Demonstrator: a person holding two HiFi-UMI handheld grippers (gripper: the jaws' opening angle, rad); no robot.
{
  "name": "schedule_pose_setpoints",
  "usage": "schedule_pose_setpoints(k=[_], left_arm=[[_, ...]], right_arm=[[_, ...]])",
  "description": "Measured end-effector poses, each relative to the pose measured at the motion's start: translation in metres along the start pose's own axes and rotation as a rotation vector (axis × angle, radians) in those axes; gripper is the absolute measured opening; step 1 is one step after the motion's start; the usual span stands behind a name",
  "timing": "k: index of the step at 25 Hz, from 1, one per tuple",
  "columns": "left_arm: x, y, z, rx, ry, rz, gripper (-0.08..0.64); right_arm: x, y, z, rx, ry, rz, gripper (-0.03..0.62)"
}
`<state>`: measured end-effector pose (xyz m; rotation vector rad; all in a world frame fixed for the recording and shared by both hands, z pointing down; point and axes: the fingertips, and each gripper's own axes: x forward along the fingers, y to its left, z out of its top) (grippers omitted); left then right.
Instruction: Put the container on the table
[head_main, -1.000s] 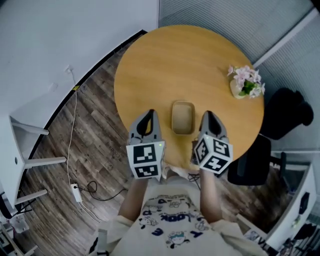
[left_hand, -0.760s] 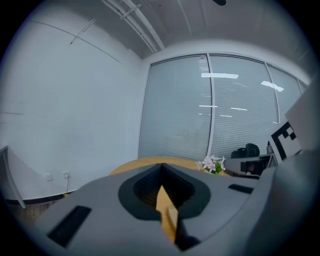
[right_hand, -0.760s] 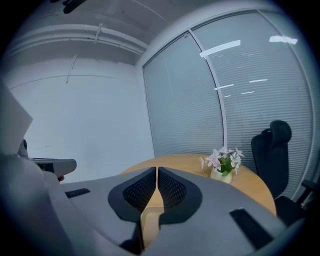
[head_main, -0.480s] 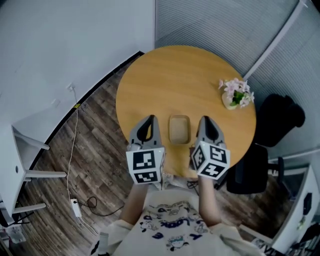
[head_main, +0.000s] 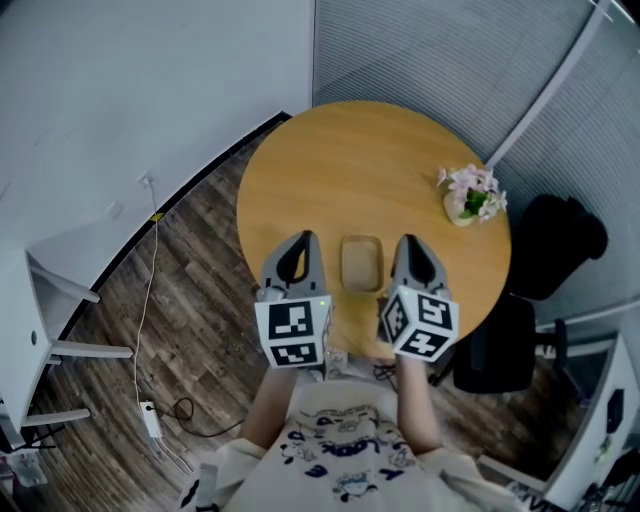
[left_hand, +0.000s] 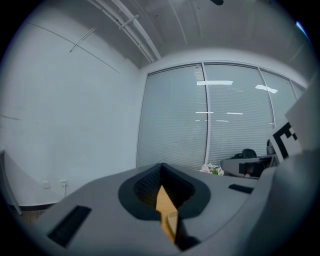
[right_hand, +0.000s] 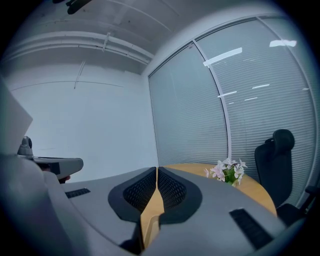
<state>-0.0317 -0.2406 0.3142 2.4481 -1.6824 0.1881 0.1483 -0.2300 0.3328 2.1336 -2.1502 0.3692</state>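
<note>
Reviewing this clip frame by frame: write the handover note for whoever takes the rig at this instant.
Grippers: the left tongs and the right tongs are both shut and empty, held over the near side of the table.
Things: the container sits open side up on the table between the two tongs; neither appears to touch it. A flower pot stands at the far right.
Done: the container is on the table.
Left: apparently nothing; probably just draw both tongs clear.

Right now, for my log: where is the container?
In the head view the container sits on the table at its near edge, between the left hand-held gripper and right hand-held gripper.
</note>
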Motion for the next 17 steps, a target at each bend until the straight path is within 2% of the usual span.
schedule_pose_setpoints(k=[17], left_arm=[[0.0062,-0.0001,0.0052,0.025,0.006,-0.019,0.003]], right_arm=[[0.0097,0.0042,0.0085,0.002,0.007,0.016,0.011]])
